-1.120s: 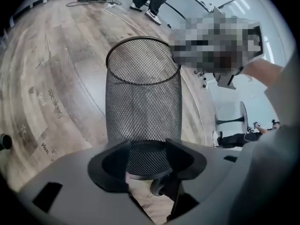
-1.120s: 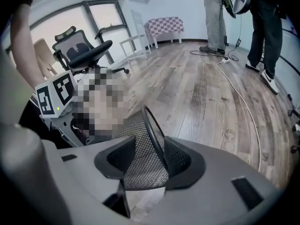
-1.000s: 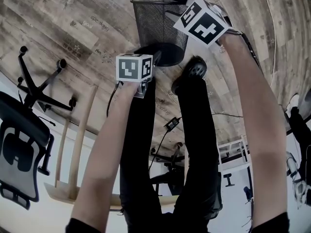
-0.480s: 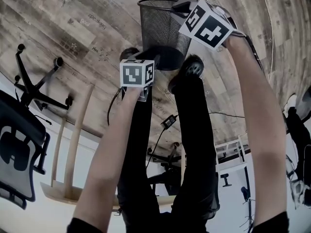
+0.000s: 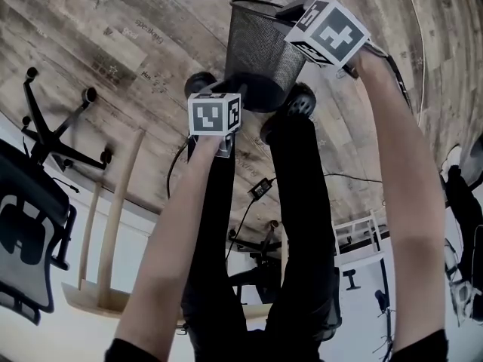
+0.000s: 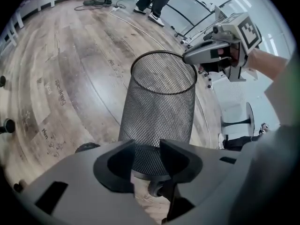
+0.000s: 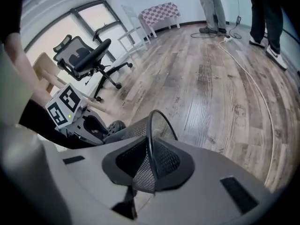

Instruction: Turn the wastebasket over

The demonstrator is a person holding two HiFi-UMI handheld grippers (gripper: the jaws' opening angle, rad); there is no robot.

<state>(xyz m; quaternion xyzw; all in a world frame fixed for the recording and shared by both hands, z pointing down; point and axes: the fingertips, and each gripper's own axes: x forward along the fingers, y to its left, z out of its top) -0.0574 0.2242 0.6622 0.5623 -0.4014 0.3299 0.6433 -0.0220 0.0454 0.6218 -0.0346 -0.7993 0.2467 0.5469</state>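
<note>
Your right gripper point(image 7: 149, 165): jaws just been closing — now pinching the wastebasket point(image 7: 136, 129) rim.
Your left gripper point(image 7: 96, 130): nine o'clock.
Office chair point(image 7: 86, 55): eleven o'clock.

Your head camera looks steeply down from well behind both tongs, while each gripper camera sits close behind its own jaws, the one on your left gripper point(image 6: 147, 161) facing along the wastebasket point(image 6: 159, 111) toward your right gripper point(image 6: 187, 59), the other facing back, so all three share that basket.

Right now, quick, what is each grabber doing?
Left gripper: open, jaws just closing at the wastebasket base, no firm grip seen.
Right gripper: just closed further, shut on the wastebasket rim.
</note>
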